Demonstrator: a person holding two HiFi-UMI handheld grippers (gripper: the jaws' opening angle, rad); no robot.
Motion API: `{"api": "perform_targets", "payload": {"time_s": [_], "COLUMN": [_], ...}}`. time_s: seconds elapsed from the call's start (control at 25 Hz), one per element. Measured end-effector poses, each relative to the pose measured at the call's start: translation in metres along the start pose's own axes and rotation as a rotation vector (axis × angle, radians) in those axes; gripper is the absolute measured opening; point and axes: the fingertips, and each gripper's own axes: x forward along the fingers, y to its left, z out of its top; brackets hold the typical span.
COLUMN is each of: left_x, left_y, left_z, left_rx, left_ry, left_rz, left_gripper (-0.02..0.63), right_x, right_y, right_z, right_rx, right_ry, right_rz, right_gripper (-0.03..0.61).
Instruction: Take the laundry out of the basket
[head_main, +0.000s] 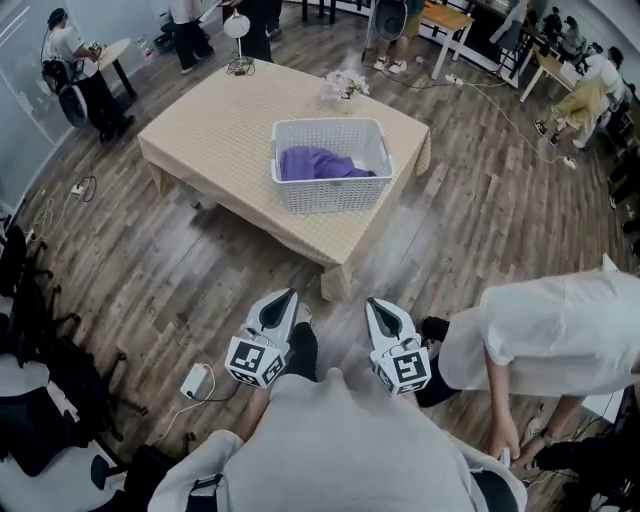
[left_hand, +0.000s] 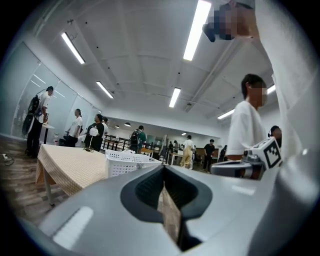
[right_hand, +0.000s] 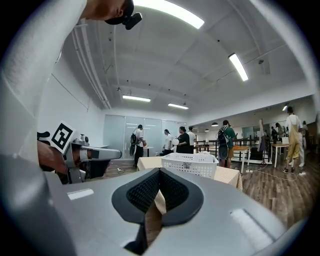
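Observation:
A white slatted laundry basket stands on a low table covered with a beige cloth. Purple laundry lies bunched inside it. Both grippers hang near my body, well short of the table's near corner. My left gripper and right gripper point towards the table, jaws together and empty. The left gripper view shows its shut jaw tips with the basket far ahead. In the right gripper view the shut tips aim at the basket. The laundry is hidden in both gripper views.
A small bunch of flowers sits on the table behind the basket. A person in a white shirt bends down close on my right. A power strip with cable lies on the wood floor on my left, with black chairs beyond.

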Motion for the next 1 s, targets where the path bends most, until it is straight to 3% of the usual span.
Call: {"api": "perform_targets", "payload": {"time_s": [0.4, 1.0], "left_x": [0.11, 0.248], "left_y": [0.113, 0.228], "left_z": [0.04, 0.121], "left_rx": [-0.034, 0.038], "left_ry": [-0.015, -0.107], "left_rz": [-0.023, -0.073], "left_gripper": [0.009, 0.009], "right_x": [0.154, 0.321], "right_y": [-0.036, -0.118], "right_z": [0.048, 0.117], "right_rx": [-0.017, -0.085], "right_ry": [0.005, -0.078], "right_rz": [0.067, 0.033], "right_gripper": [-0.002, -0.002]}}
